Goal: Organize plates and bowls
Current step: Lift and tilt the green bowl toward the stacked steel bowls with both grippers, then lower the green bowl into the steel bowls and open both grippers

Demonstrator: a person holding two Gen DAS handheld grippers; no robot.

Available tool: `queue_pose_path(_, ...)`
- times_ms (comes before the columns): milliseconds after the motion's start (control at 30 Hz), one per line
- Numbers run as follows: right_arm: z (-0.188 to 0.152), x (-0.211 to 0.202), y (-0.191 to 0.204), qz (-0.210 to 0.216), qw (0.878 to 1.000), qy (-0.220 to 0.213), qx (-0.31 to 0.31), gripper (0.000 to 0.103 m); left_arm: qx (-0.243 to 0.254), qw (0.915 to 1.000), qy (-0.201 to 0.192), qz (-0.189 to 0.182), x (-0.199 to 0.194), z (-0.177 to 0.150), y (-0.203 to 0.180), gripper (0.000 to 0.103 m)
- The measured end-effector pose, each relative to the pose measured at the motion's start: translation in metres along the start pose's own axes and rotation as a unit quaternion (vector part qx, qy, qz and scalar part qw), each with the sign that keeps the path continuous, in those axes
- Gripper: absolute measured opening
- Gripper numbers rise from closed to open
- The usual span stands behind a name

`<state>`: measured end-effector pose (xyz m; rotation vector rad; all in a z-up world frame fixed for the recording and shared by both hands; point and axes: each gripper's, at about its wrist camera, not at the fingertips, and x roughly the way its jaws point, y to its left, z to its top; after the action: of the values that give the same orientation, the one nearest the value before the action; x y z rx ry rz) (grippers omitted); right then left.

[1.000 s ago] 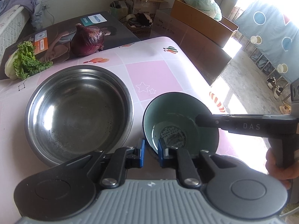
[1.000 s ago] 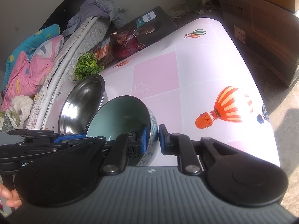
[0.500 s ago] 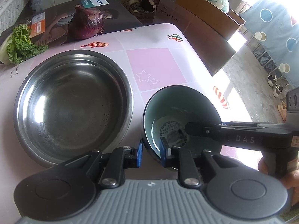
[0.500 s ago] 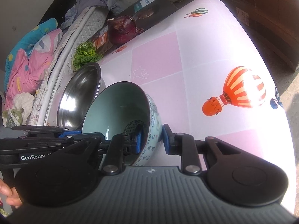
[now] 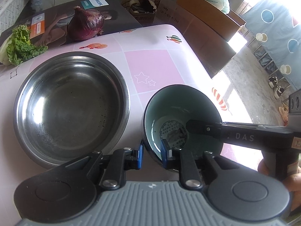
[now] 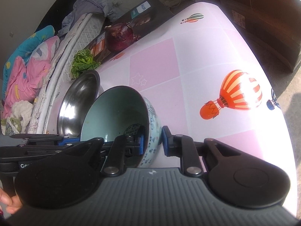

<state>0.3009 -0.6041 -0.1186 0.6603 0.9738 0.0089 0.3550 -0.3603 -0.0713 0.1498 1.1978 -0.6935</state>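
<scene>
Left wrist view: my left gripper (image 5: 151, 155) and right gripper (image 6: 152, 141) each pinch the ceramic bowl (image 5: 181, 124) wall, lifting it beside the steel bowl (image 5: 71, 103); uneven pull could twist it loose

"PHILIPS" stands on the dark box (image 5: 62, 18) (white label), and "DAS" on the right claw (image 5: 242, 136).

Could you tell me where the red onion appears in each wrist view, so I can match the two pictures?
Left wrist: red onion upper left, on the dark printed box behind the steel bowl.
Right wrist: red onion upper centre-left, on that same box.
Shared landmark: the green leafy vegetable beside it.
</scene>
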Motion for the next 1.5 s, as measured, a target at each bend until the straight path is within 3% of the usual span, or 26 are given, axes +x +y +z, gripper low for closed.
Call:
queue_pose_path(567,0.009,-0.032,0.012,-0.001,1.0,-0.028,-0.005,0.017,0.007,0.9994,-0.032,-0.01,-0.028,0.002,-0.01,0.02)
queue_pose_path(1000,0.012,-0.05,0.061,0.002,0.999,-0.039,-0.028,0.016,-0.012,0.9975,-0.067,-0.015,-0.074,-0.004,0.011,0.019)
queue_pose_path(1267,0.023,-0.024,0.12,0.022,0.997,-0.022,-0.064,0.016,-0.051,0.9942,-0.094,0.009,-0.104,-0.001,0.062,0.019)
queue_pose_path(1500,0.036,0.028,0.146,0.026,0.997,0.008,-0.074,0.016,-0.085,0.9921,-0.088,0.029,-0.092,0.006,0.105,0.019)
